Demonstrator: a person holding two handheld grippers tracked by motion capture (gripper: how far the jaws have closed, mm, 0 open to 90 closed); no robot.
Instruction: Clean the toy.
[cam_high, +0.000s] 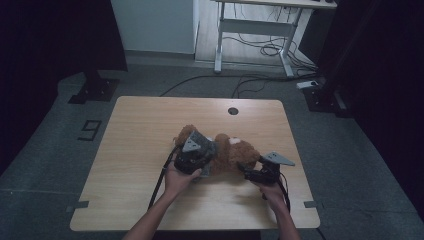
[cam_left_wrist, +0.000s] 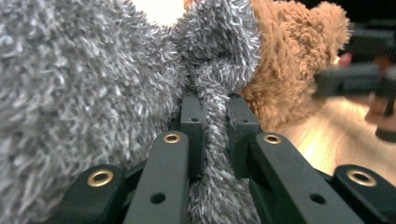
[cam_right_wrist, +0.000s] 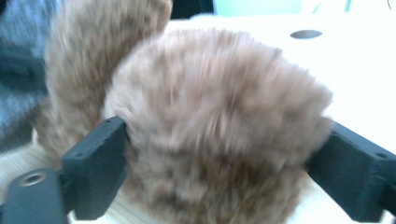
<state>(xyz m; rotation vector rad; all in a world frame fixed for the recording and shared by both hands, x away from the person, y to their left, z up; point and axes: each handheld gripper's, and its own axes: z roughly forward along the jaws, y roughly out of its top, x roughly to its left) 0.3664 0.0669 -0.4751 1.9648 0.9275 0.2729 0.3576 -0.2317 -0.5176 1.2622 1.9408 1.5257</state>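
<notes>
Teddy bear (cam_high: 235, 152) lies on wooden table (cam_high: 135, 150); floor apparently grey.

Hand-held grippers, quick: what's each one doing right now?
Left hand-held gripper: shut on the grey fuzzy cloth.
Right hand-held gripper: open wide around the brown plush toy.

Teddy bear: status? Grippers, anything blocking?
Left gripper pinching grey fleece garment. Right gripper wide around teddy bear limb, jaws at fur. Table, nothing blocking.
</notes>
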